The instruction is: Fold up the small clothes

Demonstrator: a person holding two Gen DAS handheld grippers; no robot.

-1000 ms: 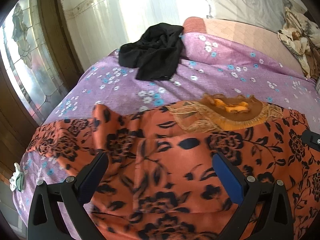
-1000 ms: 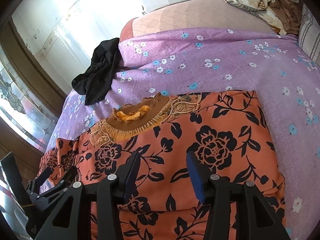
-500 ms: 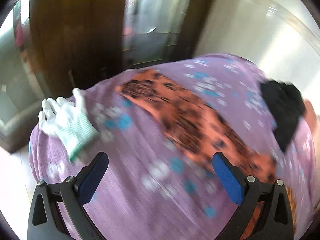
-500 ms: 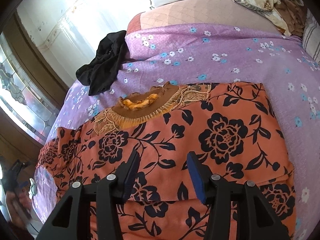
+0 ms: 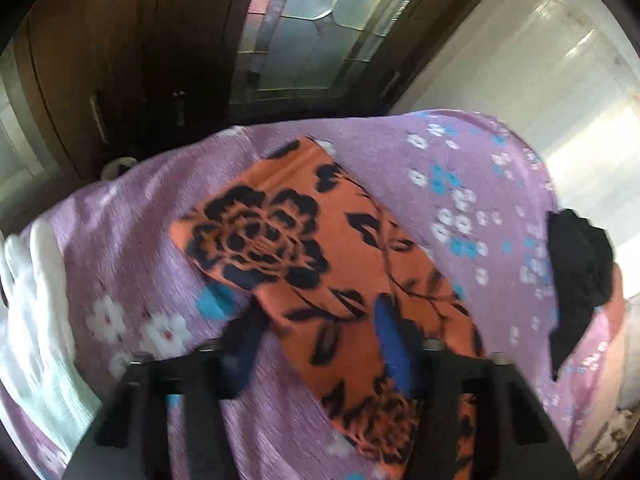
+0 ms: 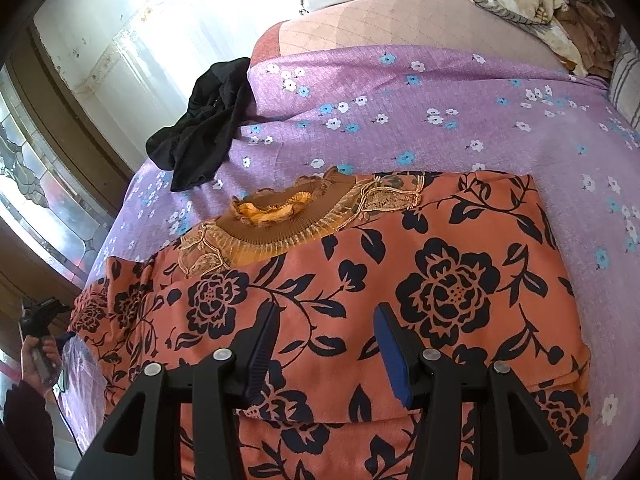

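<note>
An orange top with a bold black rose print and a brown ruffled collar [image 6: 360, 280] lies spread almost flat on a bed covered by a purple sheet dotted with small blue and white flowers [image 6: 400, 92], with only its side edges seeming turned in, so the folding looks barely begun. The left claw [image 5: 316, 344], blurred, has its fingers apart around the edge of a narrow sleeve-like strip of that top, not yet pinching it, while the right claw [image 6: 326, 348] hovers with fingers apart over the garment's middle, holding nothing. A crumpled black garment [image 6: 204, 128] sits near the bed's far left edge, apparently unfolded.
</note>
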